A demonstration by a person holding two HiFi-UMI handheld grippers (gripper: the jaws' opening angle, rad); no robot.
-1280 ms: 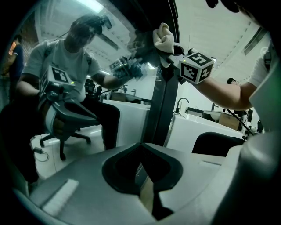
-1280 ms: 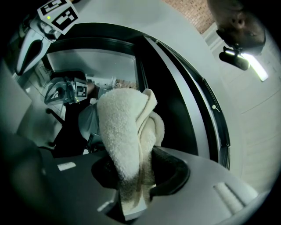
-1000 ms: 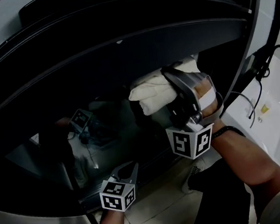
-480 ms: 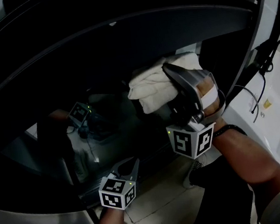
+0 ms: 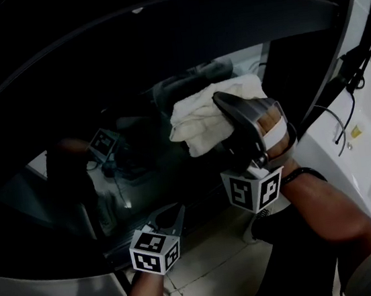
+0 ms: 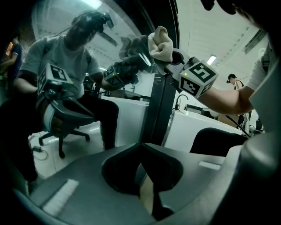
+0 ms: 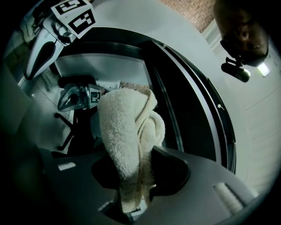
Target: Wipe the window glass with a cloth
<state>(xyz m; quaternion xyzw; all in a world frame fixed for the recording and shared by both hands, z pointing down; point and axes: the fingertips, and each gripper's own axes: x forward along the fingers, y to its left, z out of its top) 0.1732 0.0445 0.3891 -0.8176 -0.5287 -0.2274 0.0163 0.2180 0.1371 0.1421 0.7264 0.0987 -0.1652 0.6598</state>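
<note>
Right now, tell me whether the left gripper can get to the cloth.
Probably yes. The left gripper sits low by the glass, fingers shut and empty, and its view sees the cloth with nothing between. The right gripper is clamped on that cloth, though.

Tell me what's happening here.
A person works on a dark window glass with two handheld grippers. The right gripper is clamped on a folded white cloth and holds it against the glass. The left gripper hangs lower, near the pane's bottom edge, jaws together and holding nothing.
</note>
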